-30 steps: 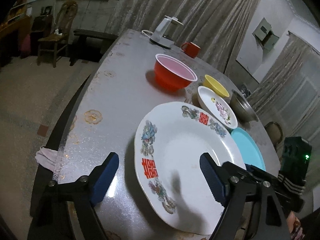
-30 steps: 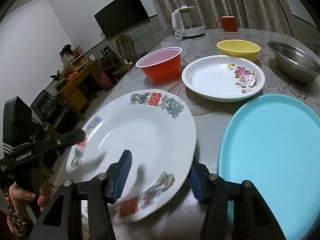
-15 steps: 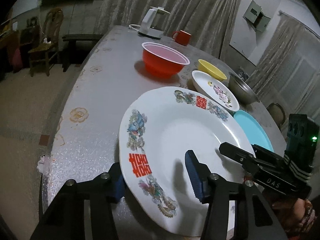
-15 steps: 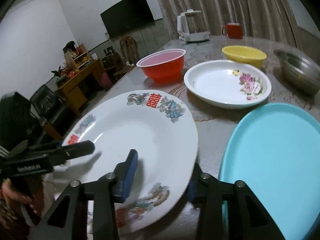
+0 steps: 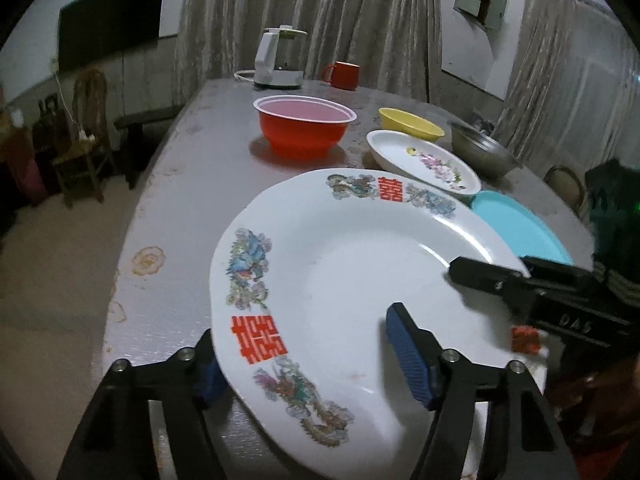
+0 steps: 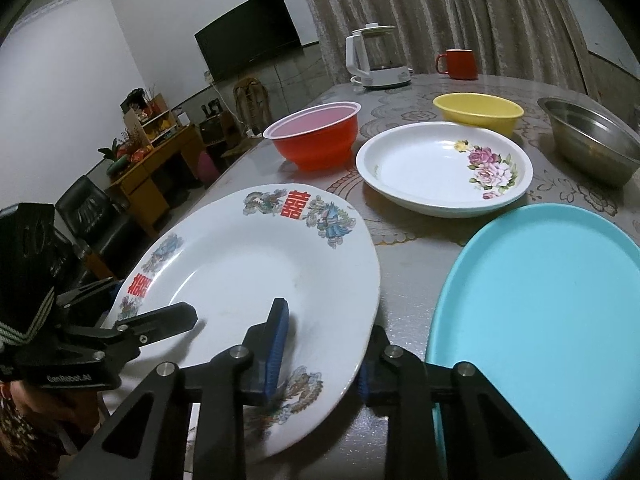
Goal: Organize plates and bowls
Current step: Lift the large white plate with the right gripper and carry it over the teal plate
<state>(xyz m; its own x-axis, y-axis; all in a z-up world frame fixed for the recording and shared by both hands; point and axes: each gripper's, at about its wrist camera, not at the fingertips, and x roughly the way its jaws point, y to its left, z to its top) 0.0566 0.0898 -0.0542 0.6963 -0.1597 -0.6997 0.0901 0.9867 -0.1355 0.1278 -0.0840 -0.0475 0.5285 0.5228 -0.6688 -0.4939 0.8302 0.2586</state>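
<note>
A large white plate (image 5: 360, 280) with red characters and dragon prints lies near the table's front edge. My left gripper (image 5: 304, 344) straddles its near left rim. One finger sits under the rim and the other over the bowl of the plate. Its jaws are opening and stand wider than the rim. My right gripper (image 6: 324, 328) straddles the opposite rim of the same plate (image 6: 248, 272). Its jaws are closing, with one pad inside the plate and one beneath the edge. I see no firm press. The left gripper (image 6: 152, 300) shows across the plate.
Behind the plate stand a red bowl (image 6: 316, 140), a floral plate (image 6: 440, 168), a yellow bowl (image 6: 478, 110) and a steel bowl (image 6: 592, 136). A blue plate (image 6: 540, 312) lies at the right. A kettle (image 6: 378, 60) and a red mug (image 6: 460, 64) stand at the back.
My left gripper moved in over the plate's rim, rolled, and narrowed its jaws around it. My right gripper's jaws drew closer together about the opposite rim. The plate stayed in place.
</note>
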